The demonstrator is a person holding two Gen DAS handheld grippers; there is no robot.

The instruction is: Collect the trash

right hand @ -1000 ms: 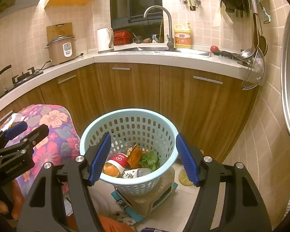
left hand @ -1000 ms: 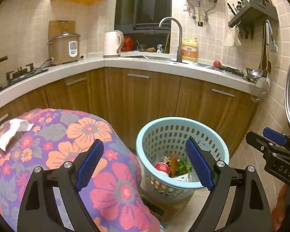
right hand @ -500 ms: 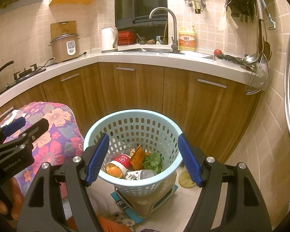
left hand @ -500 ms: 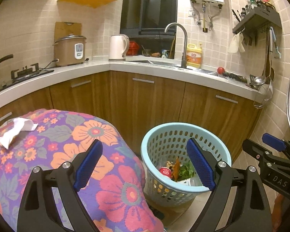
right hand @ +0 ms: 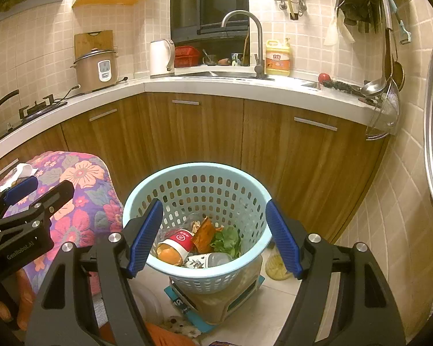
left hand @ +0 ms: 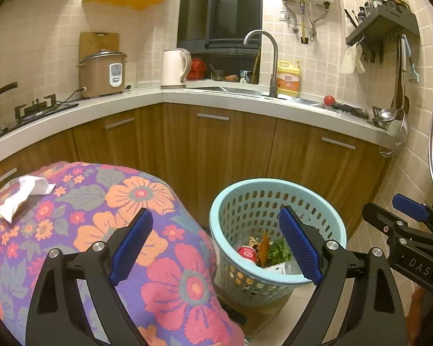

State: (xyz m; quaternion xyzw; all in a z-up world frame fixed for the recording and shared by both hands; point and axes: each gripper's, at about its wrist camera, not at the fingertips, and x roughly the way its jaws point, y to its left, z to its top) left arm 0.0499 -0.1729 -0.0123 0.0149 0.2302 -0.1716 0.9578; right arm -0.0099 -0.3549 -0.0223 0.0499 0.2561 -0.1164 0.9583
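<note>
A light blue perforated basket [left hand: 245,190] [right hand: 173,176] stands on a low stool and holds a red cup [right hand: 179,238], green leaves [right hand: 226,240] and other scraps. A crumpled white tissue [left hand: 24,191] [right hand: 23,170] lies on the flowered cloth [left hand: 147,230] at the far left. My left gripper [left hand: 216,245] is open and empty, above the cloth's right edge beside the basket. My right gripper [right hand: 213,235] is open and empty, held above the basket's near rim.
A curved white counter [left hand: 216,101] over wooden cabinets [left hand: 222,150] runs behind, with a rice cooker [left hand: 102,73], kettle [left hand: 173,67], faucet [left hand: 259,57] and yellow bottle [left hand: 287,82]. A tiled wall with hanging utensils [right hand: 389,66] closes the right side. Clutter lies on the floor under the stool [right hand: 216,302].
Both grippers have drawn back and risen slightly, so the basket looks smaller and lower in each view. Both stay open and empty. The tissue has not moved.
</note>
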